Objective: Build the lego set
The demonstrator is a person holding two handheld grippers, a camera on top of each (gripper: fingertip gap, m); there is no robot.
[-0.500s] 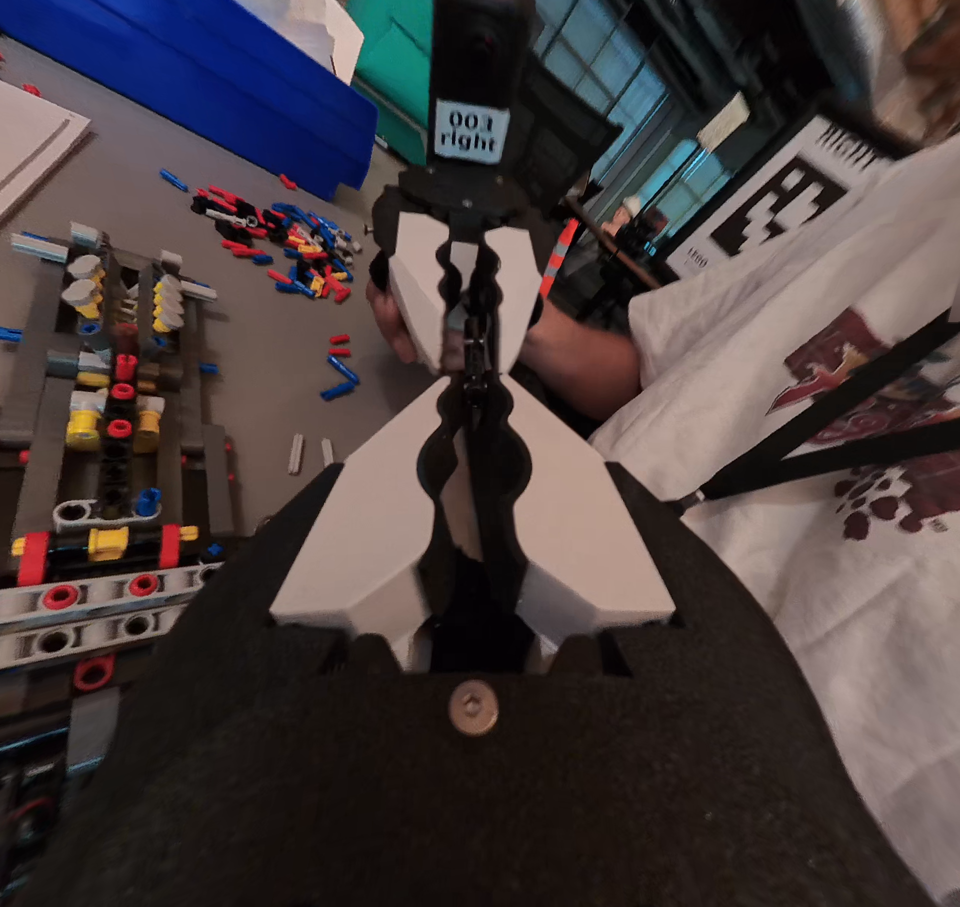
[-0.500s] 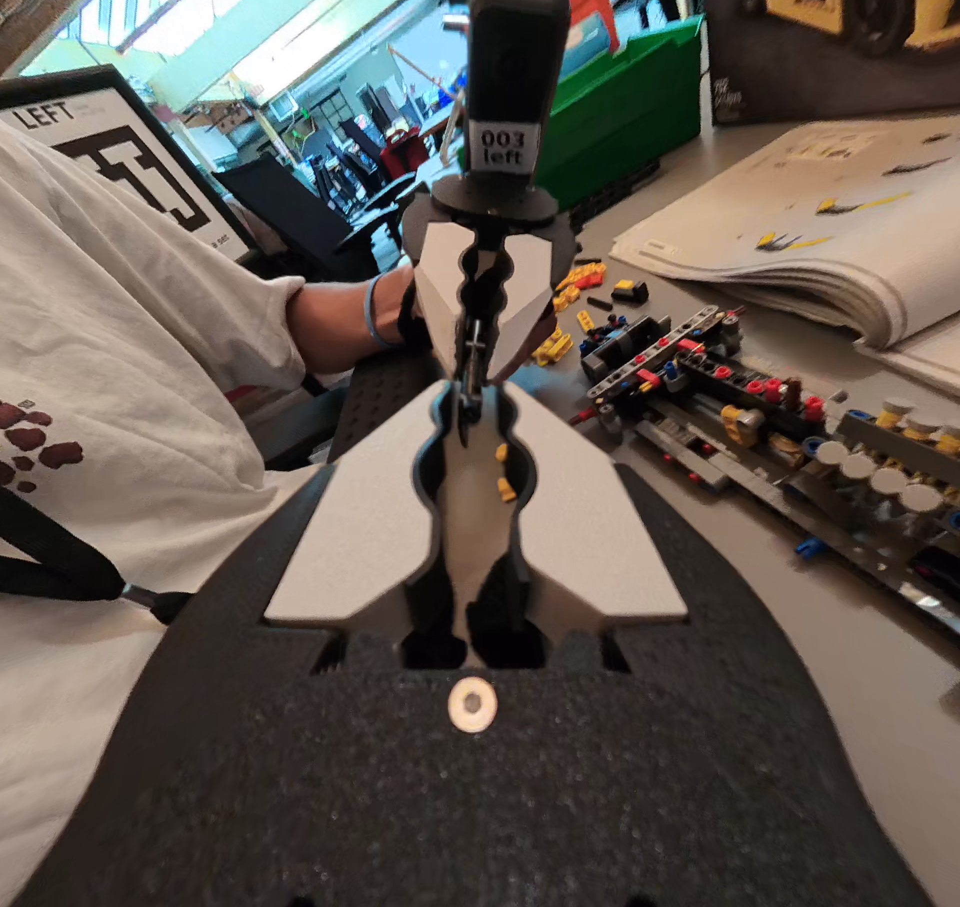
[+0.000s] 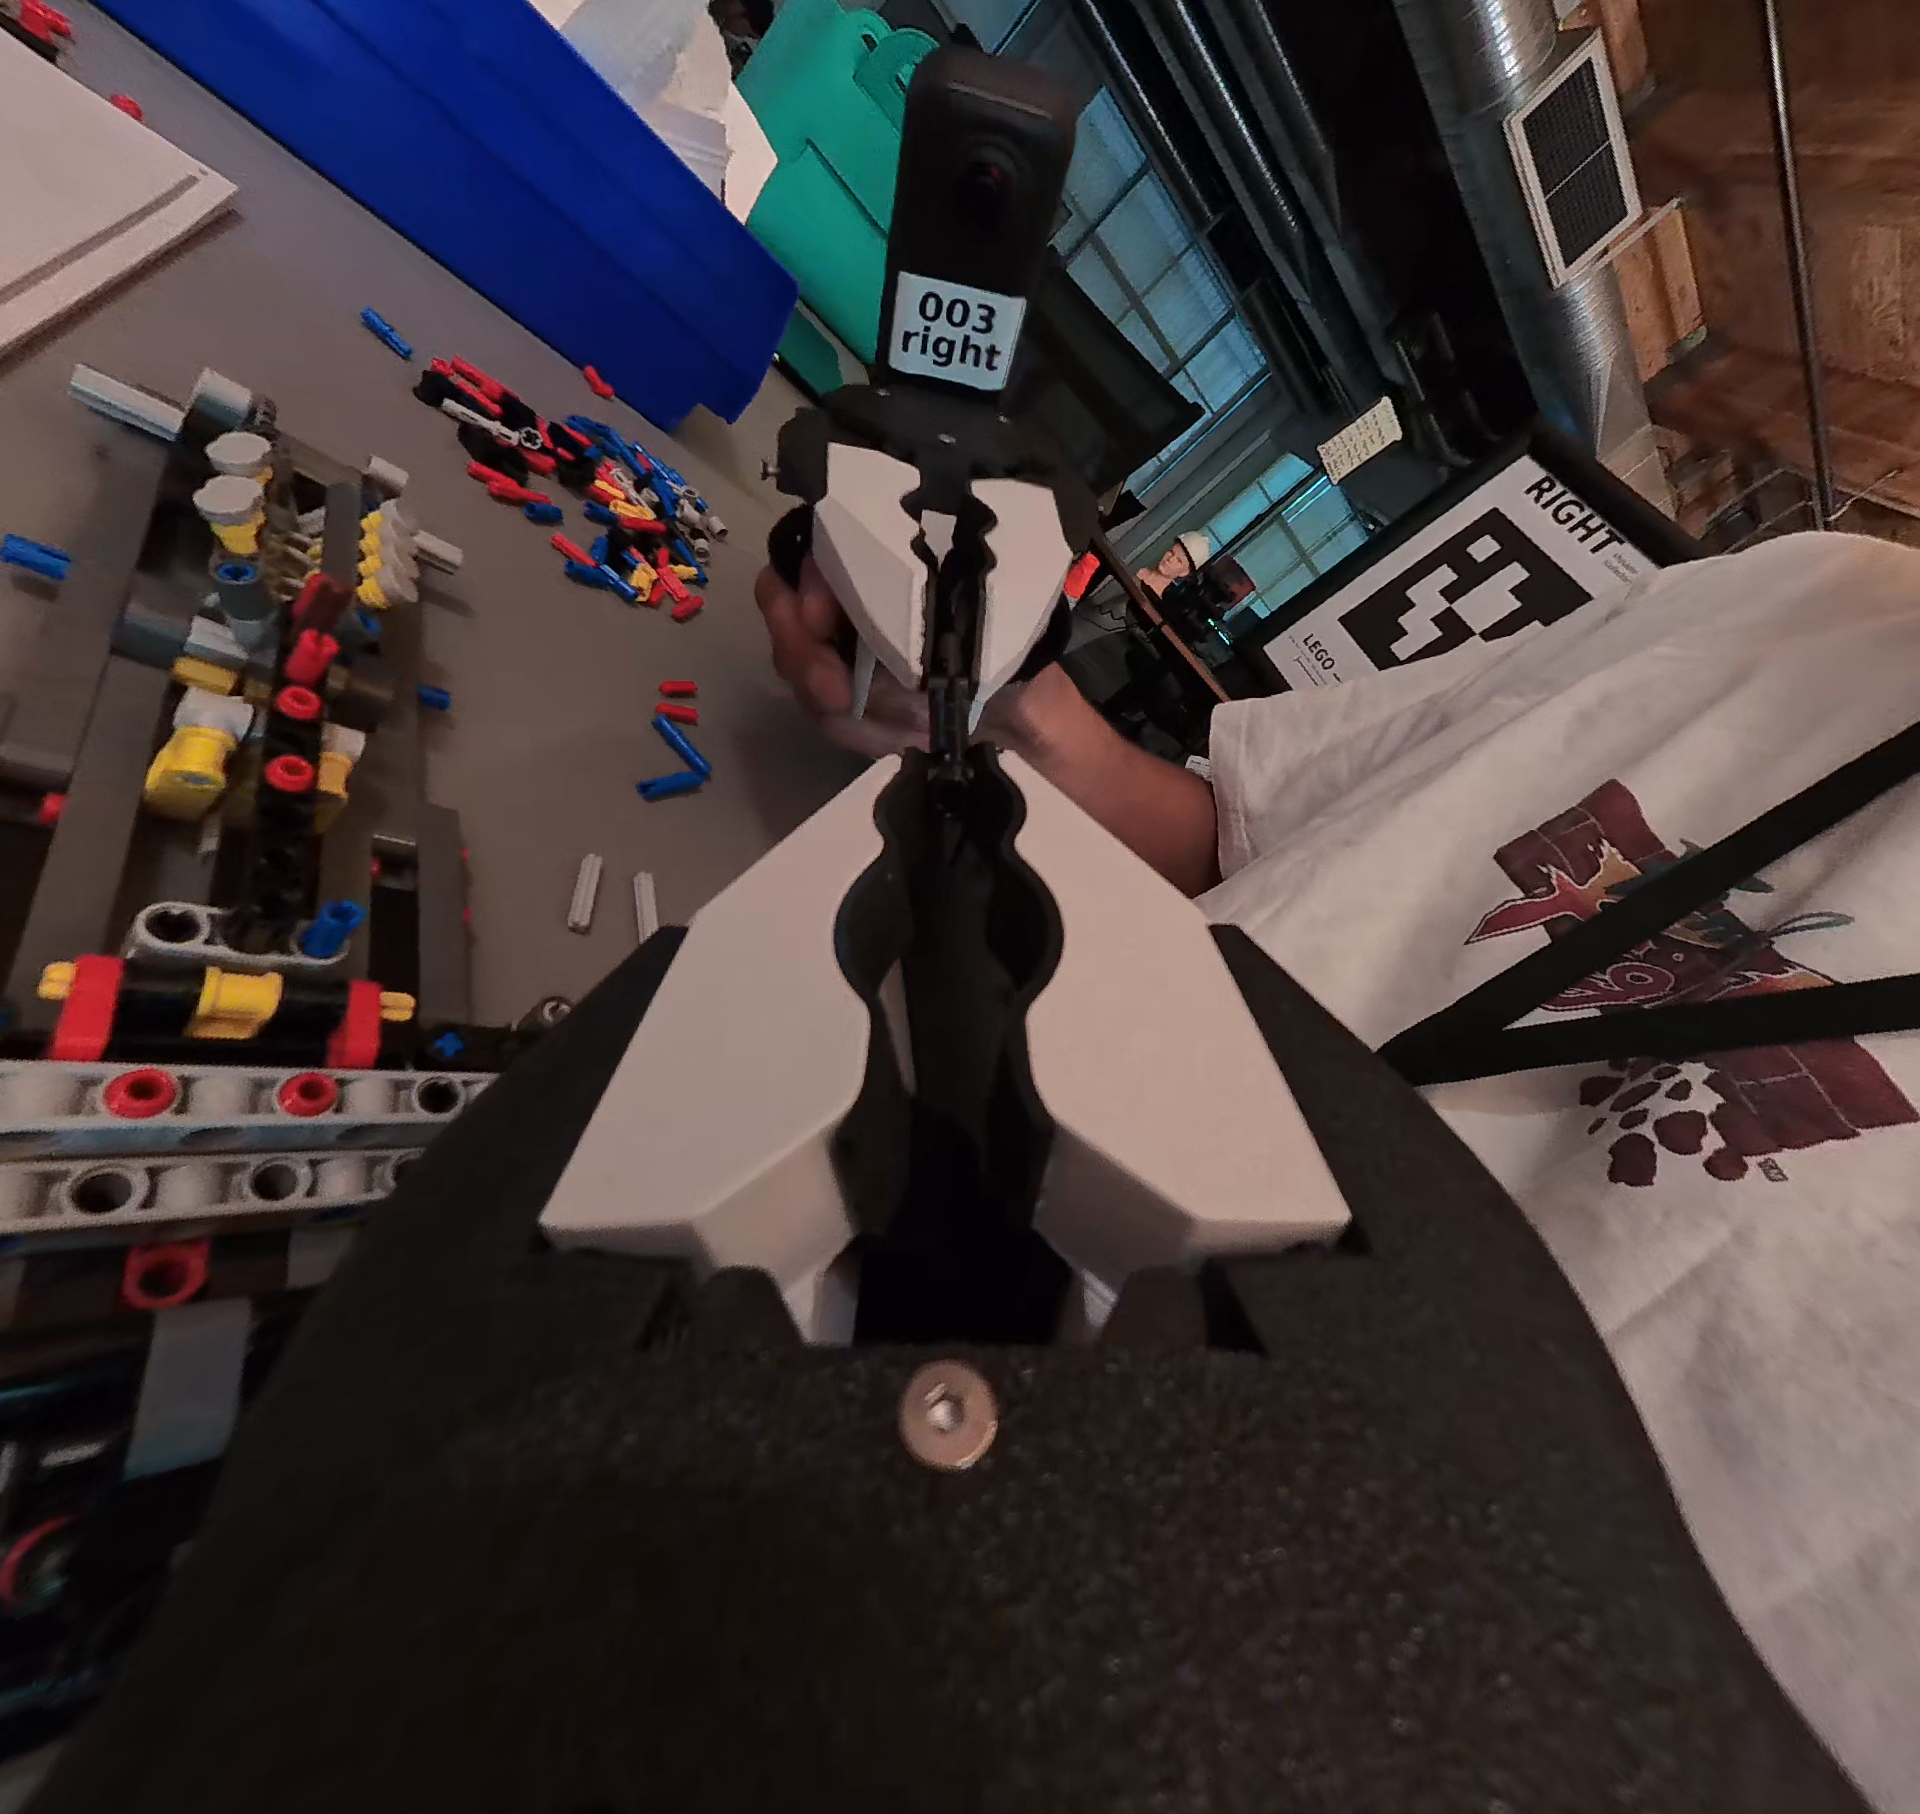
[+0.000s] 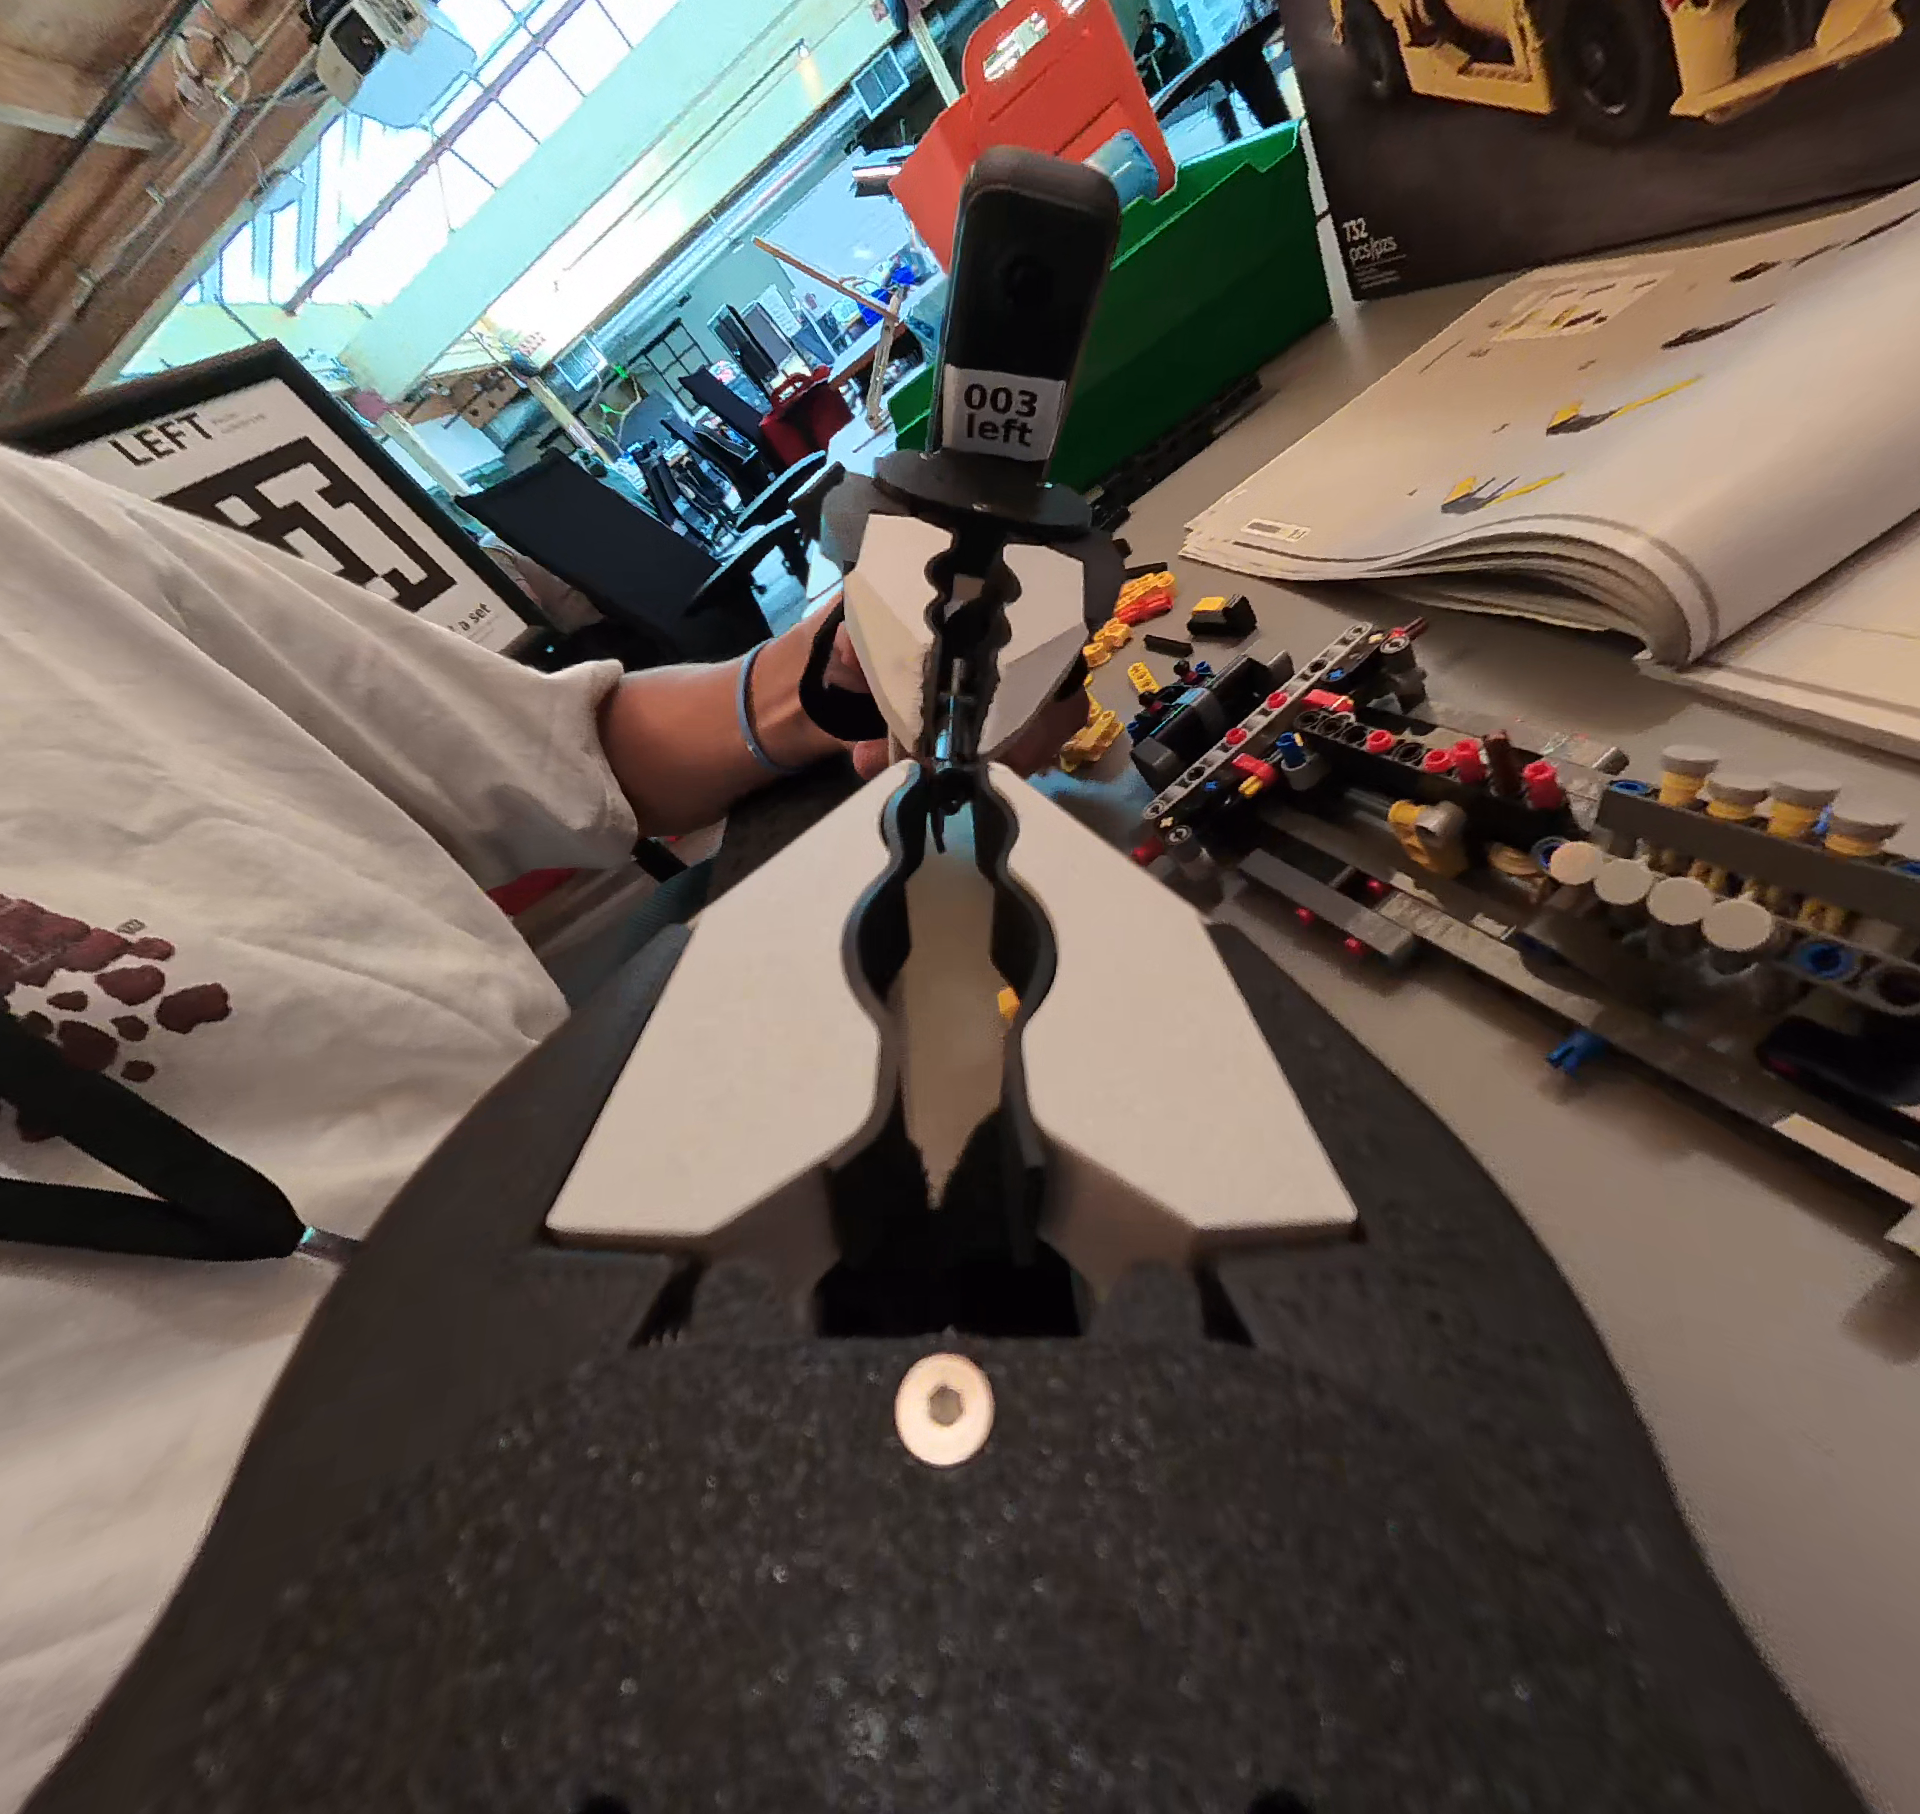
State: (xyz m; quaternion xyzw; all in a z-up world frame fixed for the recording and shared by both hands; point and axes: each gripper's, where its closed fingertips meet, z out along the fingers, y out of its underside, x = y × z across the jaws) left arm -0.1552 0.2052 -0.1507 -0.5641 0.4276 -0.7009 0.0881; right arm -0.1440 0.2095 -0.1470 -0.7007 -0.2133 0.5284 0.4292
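Up in the air above the table edge, the two grippers meet tip to tip, each pointing at the other. The left gripper [image 3: 948, 772] has its white fingers [image 3: 769, 943] drawn close, leaving only a thin slot at the tips, and a small dark slender piece [image 3: 948, 725] sits pinched there. The right gripper [image 4: 943, 793] is just as narrow and clamps the same dark piece [image 4: 951, 715] from the opposite end, so the part bridges both sets of tips; what kind of piece it is I cannot tell, it is too small and dark. The half-built lego model [image 3: 239, 746], grey beams with red, yellow and blue pins, lies flat on the grey table [image 3: 540, 715], well off to the side of the grippers. From the left wrist view I see a loose heap of red, blue and yellow pins [image 3: 603, 517] beyond the model, a blue bin [image 3: 499, 154] behind it, and two pale grey pins [image 3: 613, 897] lying near the gripper. From the right wrist view, the open instruction booklet [image 4: 1558, 476] shows past the model [image 4: 1455, 829], along with the set's box [image 4: 1621, 29] bearing a yellow car, a green bin [image 4: 1205, 310], and a few yellow pieces [image 4: 1127, 601] behind the other gripper. A person's white shirt [image 4: 260, 777] fills the near side in both.
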